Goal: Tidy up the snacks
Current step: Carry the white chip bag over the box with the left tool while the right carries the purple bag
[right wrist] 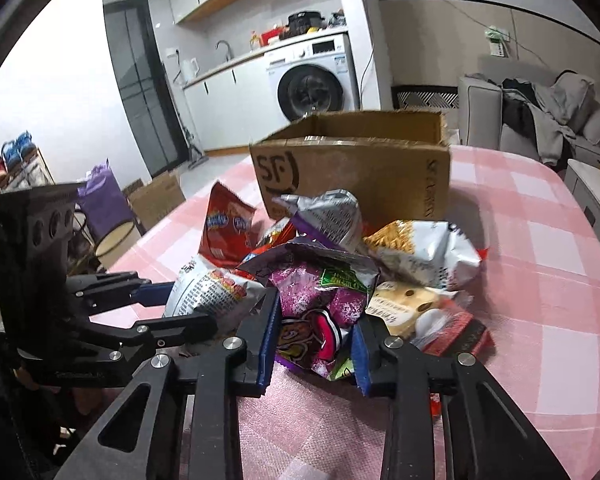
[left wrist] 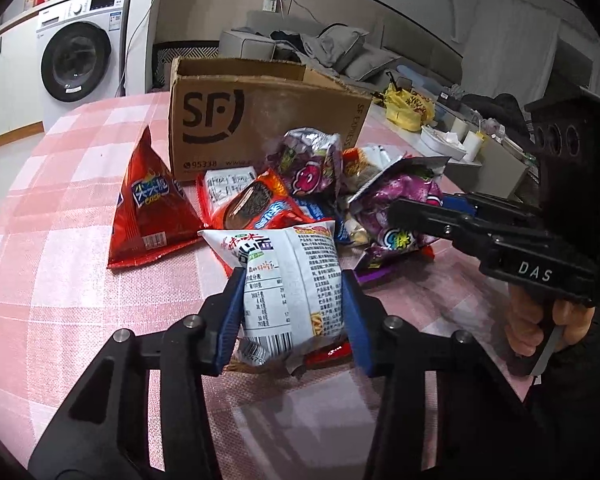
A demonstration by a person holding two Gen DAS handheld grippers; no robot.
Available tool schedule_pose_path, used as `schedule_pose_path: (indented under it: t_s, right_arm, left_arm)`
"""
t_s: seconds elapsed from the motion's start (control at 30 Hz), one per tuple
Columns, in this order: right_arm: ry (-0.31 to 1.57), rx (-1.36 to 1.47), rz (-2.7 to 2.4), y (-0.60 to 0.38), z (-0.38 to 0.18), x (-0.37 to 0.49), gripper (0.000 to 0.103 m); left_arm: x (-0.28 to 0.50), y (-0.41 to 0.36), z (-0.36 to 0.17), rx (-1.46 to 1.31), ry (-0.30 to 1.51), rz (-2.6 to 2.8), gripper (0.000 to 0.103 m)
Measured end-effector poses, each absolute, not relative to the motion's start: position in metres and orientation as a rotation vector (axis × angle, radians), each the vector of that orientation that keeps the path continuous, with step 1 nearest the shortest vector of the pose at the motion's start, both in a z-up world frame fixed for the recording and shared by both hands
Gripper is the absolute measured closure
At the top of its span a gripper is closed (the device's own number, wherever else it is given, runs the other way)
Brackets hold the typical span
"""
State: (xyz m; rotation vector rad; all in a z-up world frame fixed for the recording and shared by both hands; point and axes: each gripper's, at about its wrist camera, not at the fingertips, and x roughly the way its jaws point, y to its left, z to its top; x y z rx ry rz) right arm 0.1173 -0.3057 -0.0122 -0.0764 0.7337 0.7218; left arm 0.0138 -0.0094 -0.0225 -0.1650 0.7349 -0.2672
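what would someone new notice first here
A heap of bright snack bags sits mid-table on the pink checked cloth, with an open SF box behind it. Each gripper grips one bag: left a white bag, right a purple bag.

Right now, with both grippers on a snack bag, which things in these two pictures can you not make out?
- Inside of the cardboard box: both views, hidden by its own walls.
- Lower end of the white bag: left wrist view, covered by the left gripper.
- Packets under the purple bag: right wrist view, buried beneath it and the right gripper.
- Small print on the bags: too small.
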Motion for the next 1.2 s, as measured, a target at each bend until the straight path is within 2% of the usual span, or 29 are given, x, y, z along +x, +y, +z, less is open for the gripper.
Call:
schedule_pose_path:
  t_s: [0.73,1.2]
  right_arm:
    - [0.613,0.026,0.697,-0.334,0.038,0.117,0.071]
    - [0.58,0.077,0.662,-0.322,0.074,0.161,0.071]
  left_arm:
    - [-0.015,0.016,0.049,-0.216,0.561,-0.241,0.06]
    - [0.033,0.029,0.094,-0.233,0.492,-0.193,0.06]
